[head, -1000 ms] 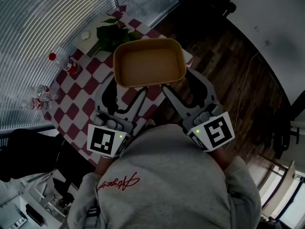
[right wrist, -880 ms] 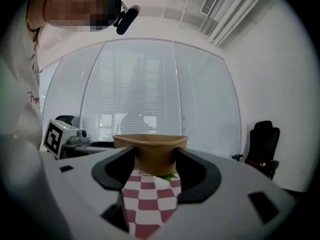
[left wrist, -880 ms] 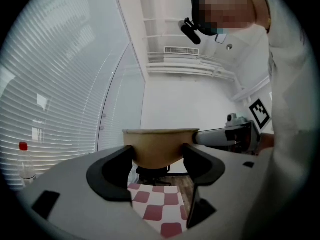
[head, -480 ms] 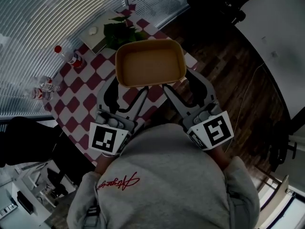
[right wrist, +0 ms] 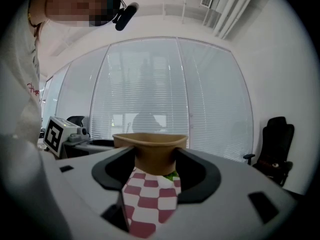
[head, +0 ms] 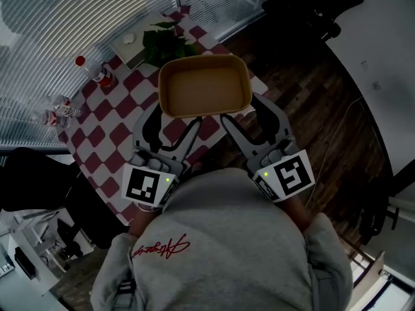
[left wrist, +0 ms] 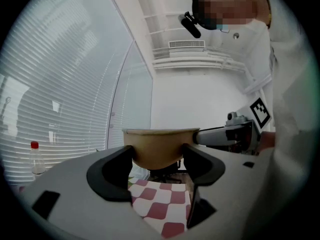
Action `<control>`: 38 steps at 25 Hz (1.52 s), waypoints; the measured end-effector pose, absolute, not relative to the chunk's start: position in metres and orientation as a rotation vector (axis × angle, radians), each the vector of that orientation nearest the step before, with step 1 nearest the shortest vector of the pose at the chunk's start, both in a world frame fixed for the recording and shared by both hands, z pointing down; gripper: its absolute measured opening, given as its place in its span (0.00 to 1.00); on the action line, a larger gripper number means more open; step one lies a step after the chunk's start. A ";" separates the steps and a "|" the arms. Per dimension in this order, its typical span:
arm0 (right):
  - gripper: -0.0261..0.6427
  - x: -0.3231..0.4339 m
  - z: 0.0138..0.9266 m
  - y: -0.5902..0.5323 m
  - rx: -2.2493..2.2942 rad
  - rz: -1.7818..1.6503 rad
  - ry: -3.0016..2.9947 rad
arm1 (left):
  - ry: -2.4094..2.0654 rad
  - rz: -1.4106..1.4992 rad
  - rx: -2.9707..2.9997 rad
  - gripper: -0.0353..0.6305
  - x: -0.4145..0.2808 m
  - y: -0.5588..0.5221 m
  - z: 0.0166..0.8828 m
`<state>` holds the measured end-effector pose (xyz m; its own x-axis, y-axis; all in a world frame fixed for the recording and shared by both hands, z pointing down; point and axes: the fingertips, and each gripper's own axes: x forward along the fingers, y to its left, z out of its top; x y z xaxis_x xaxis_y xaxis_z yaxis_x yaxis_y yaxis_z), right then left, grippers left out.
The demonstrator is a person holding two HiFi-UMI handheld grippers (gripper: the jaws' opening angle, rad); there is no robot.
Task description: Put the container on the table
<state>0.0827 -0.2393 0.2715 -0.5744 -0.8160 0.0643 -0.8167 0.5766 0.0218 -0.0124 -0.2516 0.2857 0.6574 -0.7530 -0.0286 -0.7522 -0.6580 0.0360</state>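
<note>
– Bottle [head: 104, 76] and plant [head: 165, 41] sit a little further toward 1 o'clock in the head view than a second back. The container [head: 204, 88] and both grippers keep their place in the picture.

– So the person has turned a touch and the load has gone nowhere?

– That's how I read it. Start at the grip: the left gripper [left wrist: 157, 156] has its fingers [left wrist: 112, 171] spread wide and pressed against the tan sides of the container. The right gripper [right wrist: 152, 161] clamps it the same way further along, fingers [right wrist: 200, 176] tight on it.

– Is it touching the bench yet?

– No. Both gripper views show the checkered bench [head: 97, 148] below the container's base with clear air between. From the person's chest it hangs at 12 o'clock, above the bench's 3 o'clock edge. Dark wooden floor [head: 305, 109] lies beyond toward 2 and 3 o'clock.

– Which way does it face?

– Mouth straight up, rim level, nothing inside. Its long axis runs roughly from 9 to 3 o'clock, with the right end a shade toward 2. The grippers hold the long wall at 6 o'clock, one near each end.

– And for the task?

– The carry looks nearly done, I'd judge. Lowering it flat and letting go are still to come.
</note>
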 end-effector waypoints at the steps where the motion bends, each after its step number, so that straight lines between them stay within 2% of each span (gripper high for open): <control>1: 0.43 0.084 0.273 -0.240 1.410 0.017 -2.732 | -1.294 -0.059 2.841 0.52 -0.011 -0.252 0.287; 38: 0.42 0.087 0.329 -0.254 1.331 0.090 -2.728 | -1.325 0.118 2.767 0.52 -0.008 -0.260 0.346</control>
<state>0.0874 -0.2539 0.3289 -0.6116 -0.7820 0.1202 -0.7882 0.6153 -0.0074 -0.0076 -0.2602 0.3460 0.6250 -0.7742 0.0998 -0.7797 -0.6254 0.0312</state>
